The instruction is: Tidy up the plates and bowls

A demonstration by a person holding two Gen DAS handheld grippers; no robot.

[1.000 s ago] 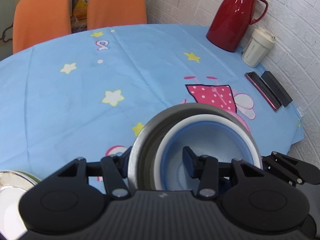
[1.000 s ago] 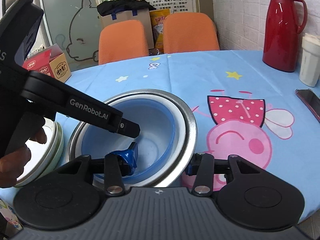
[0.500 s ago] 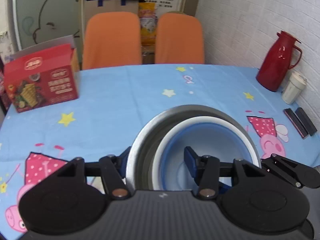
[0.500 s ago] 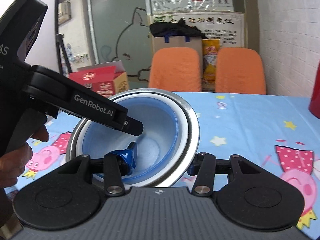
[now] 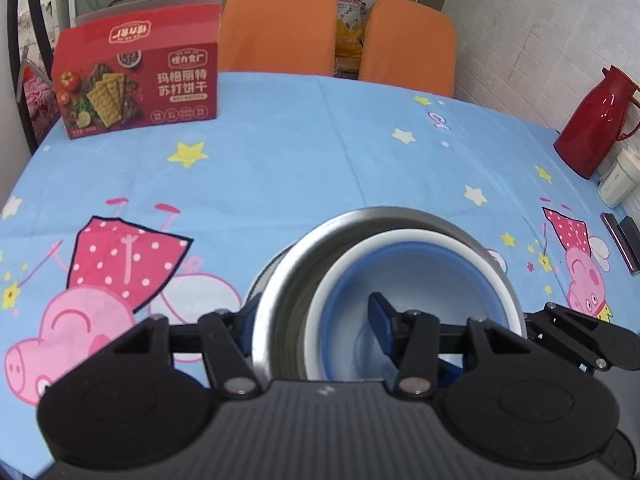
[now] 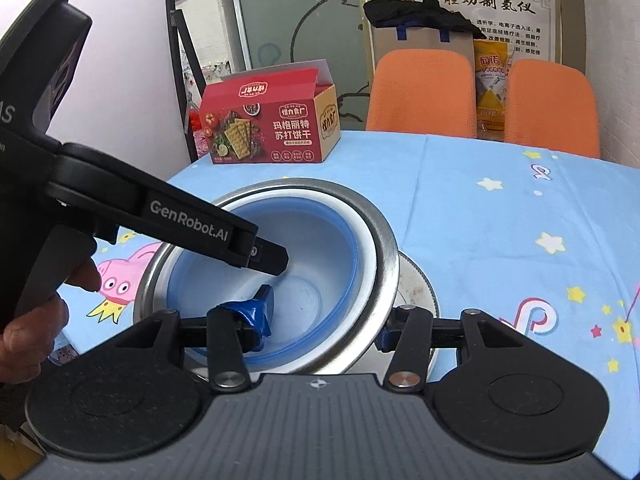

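Two handheld grippers are sharing the weight of a nested stack of bowls above a round table covered in a blue cartoon-pig cloth. The left gripper is pinching the stack's near-left wall, one finger outside the steel and the other finger inside the blue bowl. The right gripper is pinching the opposite side the same way, with a blue-taped fingertip inside and its partner outside the rim. Gripping opposite sides probably keeps the stack level and stops it from tipping or slipping apart. The stack seems to be three bowls: a steel bowl outermost, a white bowl showing only as a rim, and a blue bowl innermost. In the right wrist view, a round, pale, ridged rim is peeking out beneath the stack's right side. It is likely a plate or lid on the table, though I cannot tell which, nor whether the stack is touching it. Elsewhere I am counting one red cracker box at the table's far left, two orange chairs behind the table, and one red thermos jug at the far right. Just beside the jug there is one white cup, and near it two dark flat bars are lying by the edge.
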